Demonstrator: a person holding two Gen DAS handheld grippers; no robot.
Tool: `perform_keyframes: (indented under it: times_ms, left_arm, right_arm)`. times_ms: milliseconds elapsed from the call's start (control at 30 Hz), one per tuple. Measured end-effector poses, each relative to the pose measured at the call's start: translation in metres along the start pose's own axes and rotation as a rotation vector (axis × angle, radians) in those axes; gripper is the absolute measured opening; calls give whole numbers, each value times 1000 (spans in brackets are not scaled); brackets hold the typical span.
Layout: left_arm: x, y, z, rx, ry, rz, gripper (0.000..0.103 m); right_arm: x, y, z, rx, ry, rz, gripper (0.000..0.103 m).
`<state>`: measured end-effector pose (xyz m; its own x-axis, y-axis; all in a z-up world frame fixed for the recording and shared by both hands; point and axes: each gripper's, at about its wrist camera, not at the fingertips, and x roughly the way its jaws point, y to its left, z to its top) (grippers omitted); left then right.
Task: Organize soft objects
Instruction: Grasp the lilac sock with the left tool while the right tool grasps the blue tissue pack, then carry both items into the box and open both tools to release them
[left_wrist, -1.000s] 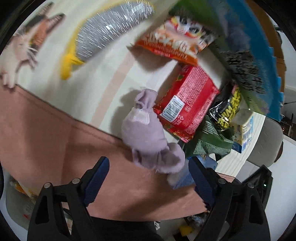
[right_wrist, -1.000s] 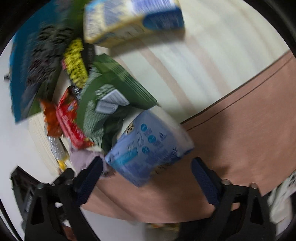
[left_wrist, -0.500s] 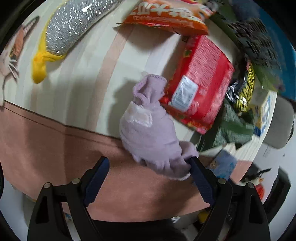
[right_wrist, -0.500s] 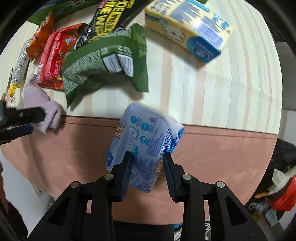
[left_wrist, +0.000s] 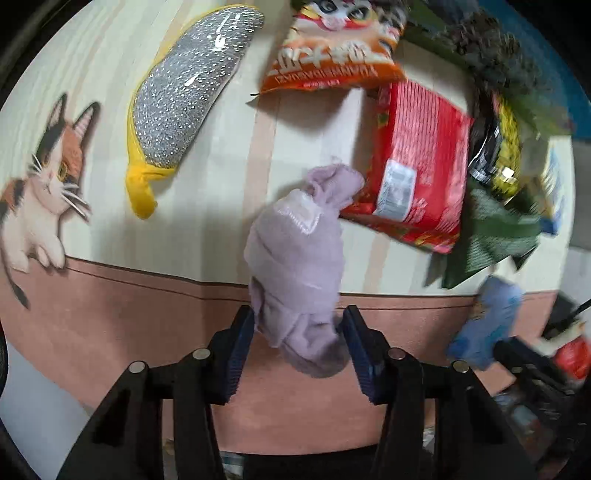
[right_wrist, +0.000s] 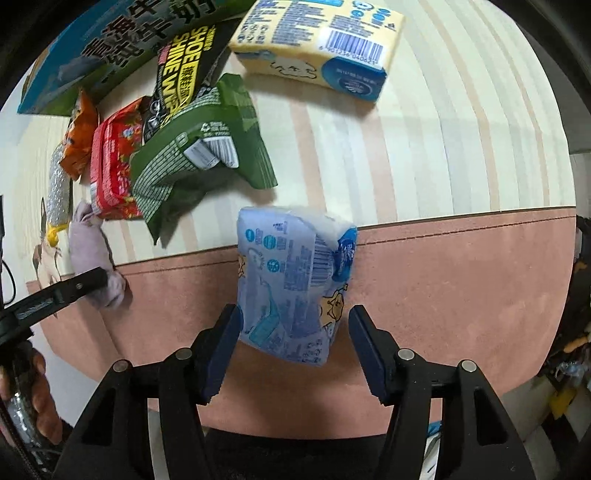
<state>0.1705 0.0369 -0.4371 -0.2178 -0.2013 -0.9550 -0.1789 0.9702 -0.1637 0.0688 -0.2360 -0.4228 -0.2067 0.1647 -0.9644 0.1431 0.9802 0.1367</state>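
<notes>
Sock (left_wrist: 295, 258) between jaws (touching both)

Two wrist fisheyes, both looking forward along my tool fingers and down onto the striped tablecloth (left_wrist: 207, 229) at close range. Shared ground: lilac cloth bundle (left_wrist: 299, 258), red packet (left_wrist: 417, 162), blue tissue pack (right_wrist: 295, 280); right view also catches my left gripper (right_wrist: 103, 275).

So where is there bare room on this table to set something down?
Free: striped cloth right of the yellow tissue pack and green pouch; the pink border strip right of the blue pack; the patch between silver scrubber and purple cloth. Crowded: the overlapping packets around the red pack.
</notes>
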Motion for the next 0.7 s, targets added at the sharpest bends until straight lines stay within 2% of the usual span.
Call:
perform_keyframes:
  times_ms: [67, 133, 267, 300, 333, 367, 433, 500, 633, 700]
  left_arm:
    - [3, 2, 3, -44, 7, -76, 57]
    - [11, -4, 5, -70, -5, -98, 58]
    - [35, -21, 7, -39, -12, -22, 56]
    - [36, -27, 4, -23, -43, 4, 51]
    - [38, -32, 2, -4, -58, 27, 40]
    - [42, -43, -2, 16, -66, 48, 36]
    - [48, -49, -12, 26, -67, 38, 30]
    - [52, -53, -24, 44, -77, 51, 29]
    - [49, -66, -57, 97, -112, 42, 27]
    - [41, -84, -77, 126, -138, 25, 27]
  right_arm:
    - [2, -4, 0, 5, 6, 4, 63]
    - [10, 1, 20, -1, 7, 4, 63]
    - [34, 7, 27, 1, -4, -12, 63]
    - [39, 8, 24, -5, 1, -27, 60]
    - [36, 4, 17, -10, -1, -33, 57]
    - [36, 6, 13, -18, -10, -51, 53]
    - [33, 8, 2, -35, -30, -69, 45]
    - [29, 8, -13, -45, -33, -74, 37]
    - [20, 25, -33, -70, -35, -59, 35]
    - [9, 25, -47, -76, -48, -34, 34]
